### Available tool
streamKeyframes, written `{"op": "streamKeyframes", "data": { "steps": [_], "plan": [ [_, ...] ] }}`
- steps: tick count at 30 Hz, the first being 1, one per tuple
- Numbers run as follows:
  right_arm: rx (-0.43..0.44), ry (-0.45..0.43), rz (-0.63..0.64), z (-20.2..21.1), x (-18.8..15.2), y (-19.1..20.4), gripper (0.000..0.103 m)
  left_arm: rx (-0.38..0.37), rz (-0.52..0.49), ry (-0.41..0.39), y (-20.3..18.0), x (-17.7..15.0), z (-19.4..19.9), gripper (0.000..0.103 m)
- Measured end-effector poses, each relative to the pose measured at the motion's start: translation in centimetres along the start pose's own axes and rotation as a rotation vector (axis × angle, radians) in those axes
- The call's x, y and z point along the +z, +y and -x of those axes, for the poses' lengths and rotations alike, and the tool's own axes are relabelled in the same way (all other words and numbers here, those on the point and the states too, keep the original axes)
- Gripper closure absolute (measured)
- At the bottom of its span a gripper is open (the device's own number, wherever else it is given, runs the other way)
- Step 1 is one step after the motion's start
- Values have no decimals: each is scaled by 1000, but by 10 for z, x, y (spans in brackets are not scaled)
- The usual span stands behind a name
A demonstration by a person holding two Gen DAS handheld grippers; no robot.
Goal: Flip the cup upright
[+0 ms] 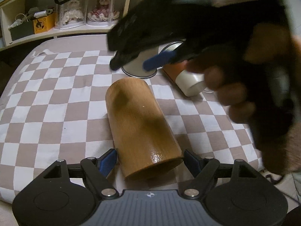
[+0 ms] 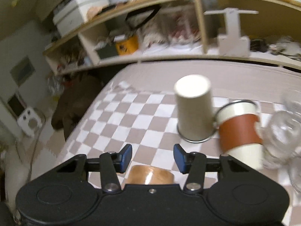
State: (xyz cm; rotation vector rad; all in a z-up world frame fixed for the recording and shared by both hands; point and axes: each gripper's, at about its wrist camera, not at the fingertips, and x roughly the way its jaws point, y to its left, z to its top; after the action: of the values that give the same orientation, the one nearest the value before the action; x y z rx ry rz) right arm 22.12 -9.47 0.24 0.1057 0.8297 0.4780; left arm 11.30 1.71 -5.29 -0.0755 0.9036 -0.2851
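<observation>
A brown bamboo cup (image 1: 139, 124) lies on its side on the checked cloth (image 1: 56, 98), one end towards my left gripper (image 1: 150, 163). The left gripper is open, its blue-padded fingers standing at either side of the cup's near end. My right gripper (image 1: 131, 64) hovers above and beyond the cup in the left wrist view, blurred. In the right wrist view the right gripper (image 2: 152, 158) is open and empty, with the bamboo cup (image 2: 150, 175) just below its fingers.
A white cup (image 2: 193, 109) stands upside down at the back. A white cup with a brown sleeve (image 2: 240, 131) lies beside it, next to clear glassware (image 2: 282, 131). A cluttered wooden shelf (image 2: 150, 37) runs behind the cloth-covered surface.
</observation>
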Motion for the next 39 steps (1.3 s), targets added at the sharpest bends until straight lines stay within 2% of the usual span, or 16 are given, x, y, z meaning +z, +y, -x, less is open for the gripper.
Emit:
{"op": "streamKeyframes", "data": {
  "steps": [4, 7, 11, 16, 20, 21, 23, 26, 28, 32, 39],
  "plan": [
    [-4, 119, 29, -32, 2, 0, 53, -22, 1, 11, 2, 0, -1, 23],
    [39, 133, 18, -29, 0, -10, 55, -29, -1, 29, 0, 0, -4, 23],
    [55, 147, 32, -13, -2, -19, 57, -11, -25, 34, 0, -1, -3, 23],
    [65, 139, 45, -2, -9, -23, 56, 12, -2, 25, 4, -6, 3, 23],
    [70, 137, 44, -11, -2, -16, 56, 9, 20, 25, 8, -9, 5, 23],
    [67, 146, 47, -17, 0, -13, 50, 6, 30, 28, 10, -10, 5, 23],
    [62, 176, 62, -28, -1, -7, 47, 4, 52, 34, 15, -12, 7, 23],
    [48, 216, 117, -35, -9, -6, 52, -5, 64, 50, 20, -13, 8, 23],
    [63, 196, 98, -27, -13, -14, 55, 18, 73, 45, 24, -13, 8, 23],
    [98, 163, -25, -3, -20, -38, 58, 94, 86, -5, 32, -8, 14, 23],
    [128, 146, -133, 31, -45, -52, 69, 248, 191, -67, 60, 4, 19, 24]
  ]
}}
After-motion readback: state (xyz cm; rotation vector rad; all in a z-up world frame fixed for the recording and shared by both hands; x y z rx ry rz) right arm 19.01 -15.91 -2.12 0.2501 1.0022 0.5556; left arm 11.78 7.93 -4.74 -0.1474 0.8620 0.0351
